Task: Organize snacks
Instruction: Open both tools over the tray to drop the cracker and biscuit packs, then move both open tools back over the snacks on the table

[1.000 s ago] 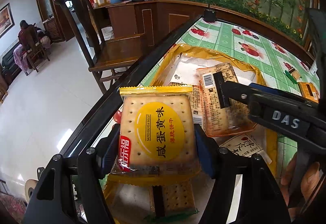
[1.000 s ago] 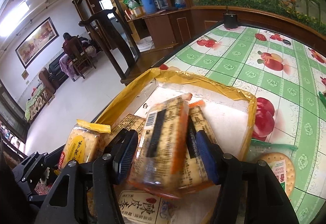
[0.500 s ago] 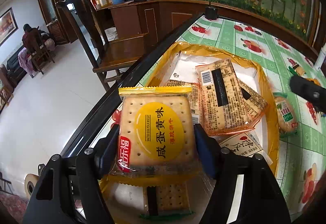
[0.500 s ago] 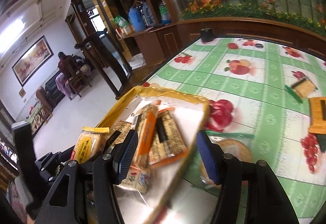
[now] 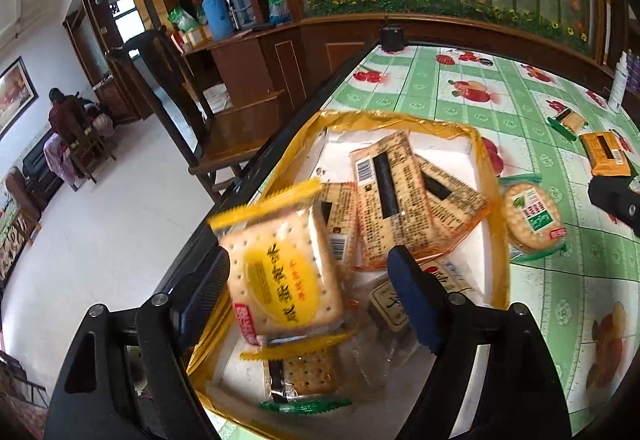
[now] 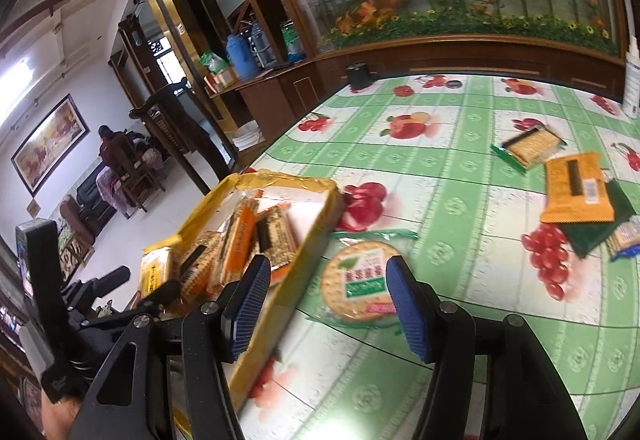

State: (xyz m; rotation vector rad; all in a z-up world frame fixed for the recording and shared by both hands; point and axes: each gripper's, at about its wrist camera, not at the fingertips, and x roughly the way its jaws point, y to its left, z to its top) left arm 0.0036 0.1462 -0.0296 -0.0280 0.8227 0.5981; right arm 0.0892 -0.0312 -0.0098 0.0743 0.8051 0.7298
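Left jaws just opened, yellow cracker pkt (image 5: 286, 276) tipping loose inside tray rim (image 5: 490, 200); right jaws wide, empty, past tray edge

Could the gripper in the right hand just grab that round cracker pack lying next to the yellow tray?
Probably yes. The right gripper hangs with jaws open and empty, and the round cracker pack lies flat on the tablecloth just ahead, nothing on top. The yellow tray wall beside it may crowd one jaw.

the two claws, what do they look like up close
Both match: the left claw and right claw are matte black angular frames with cut-out slots and silver pivot bolts. Each finger ends in a blue ribbed pad. No cables or sleeves show.
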